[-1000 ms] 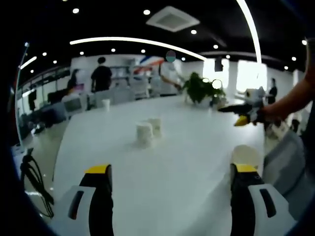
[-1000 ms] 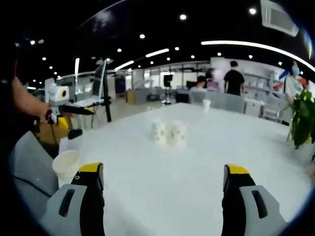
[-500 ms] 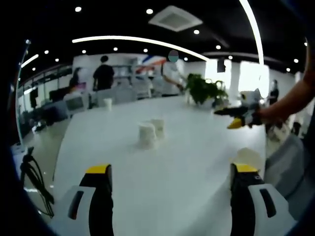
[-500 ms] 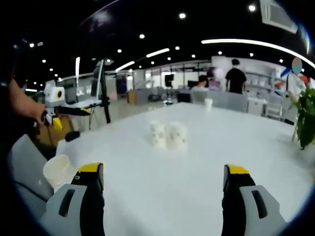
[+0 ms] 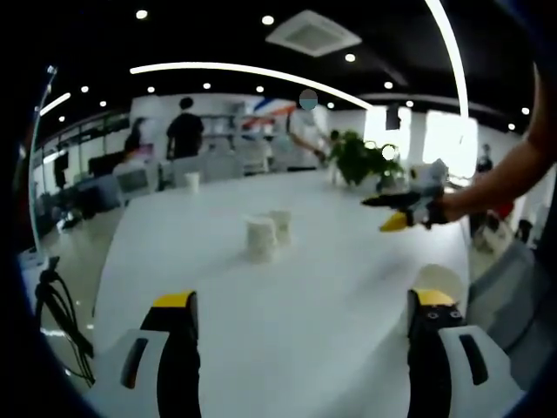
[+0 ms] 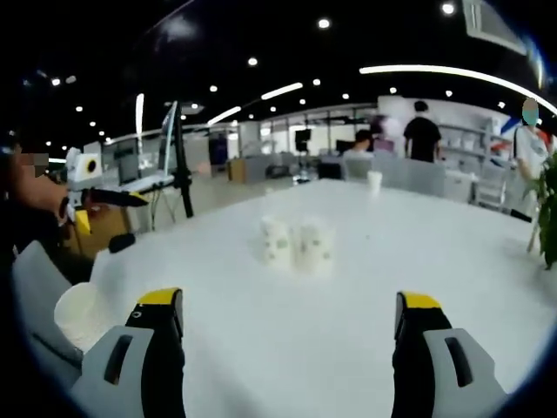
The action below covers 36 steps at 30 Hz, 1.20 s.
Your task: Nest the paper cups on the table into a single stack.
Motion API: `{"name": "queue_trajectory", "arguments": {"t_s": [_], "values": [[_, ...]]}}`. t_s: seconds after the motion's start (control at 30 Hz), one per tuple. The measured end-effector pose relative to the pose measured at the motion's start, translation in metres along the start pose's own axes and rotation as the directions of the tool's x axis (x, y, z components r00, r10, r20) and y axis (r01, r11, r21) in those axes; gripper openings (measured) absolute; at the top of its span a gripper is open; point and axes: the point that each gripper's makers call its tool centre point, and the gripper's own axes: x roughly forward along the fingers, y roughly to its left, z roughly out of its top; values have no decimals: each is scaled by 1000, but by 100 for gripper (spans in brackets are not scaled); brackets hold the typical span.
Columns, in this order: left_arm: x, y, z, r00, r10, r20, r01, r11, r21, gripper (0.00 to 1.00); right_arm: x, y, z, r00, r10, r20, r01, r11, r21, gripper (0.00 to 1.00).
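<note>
Two white paper cups (image 5: 259, 238) (image 5: 280, 225) stand close together upright near the middle of the white table (image 5: 287, 296). In the right gripper view the same pair (image 6: 276, 241) (image 6: 313, 245) sits straight ahead. A third cup (image 5: 438, 280) rests by the near table edge, just beyond my left gripper's right jaw; it shows again as the cup (image 6: 78, 312) at lower left. A fourth cup (image 5: 191, 181) (image 6: 374, 181) stands at the far end. My left gripper (image 5: 300, 305) is open and holds nothing. My right gripper (image 6: 291, 305) is open with nothing in it.
A potted plant (image 5: 357, 157) stands on the far right of the table. My right gripper (image 5: 392, 212) reaches in over the table from the right, held by a hand. People stand beyond the far end. Grey chairs (image 6: 30, 279) line the near edge.
The right gripper has moved forward over the table toward the cup pair, which now looks larger. The near cup has slid lower left in its view. Both stay open.
</note>
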Motion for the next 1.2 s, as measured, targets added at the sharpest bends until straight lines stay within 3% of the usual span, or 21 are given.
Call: {"name": "queue_trajectory", "arguments": {"t_s": [0.37,0.5,0.8,1.2], "values": [[5,-3,-3,1000,-4,-11,4,1000,-4,98,30,-22,19,999,-11,34,11,1000,16,99],[5,-2,-3,1000,-2,-12,2,1000,-9,98,40,-23,17,1000,-3,7,3,1000,19,100],[7,1,2,1000,-1,-2,1,1000,-15,98,67,-23,33,999,14,32,-13,1000,-15,98],[8,-8,-11,1000,-4,-7,3,999,-37,98,110,-37,36,999,23,30,-22,1000,-12,93]]}}
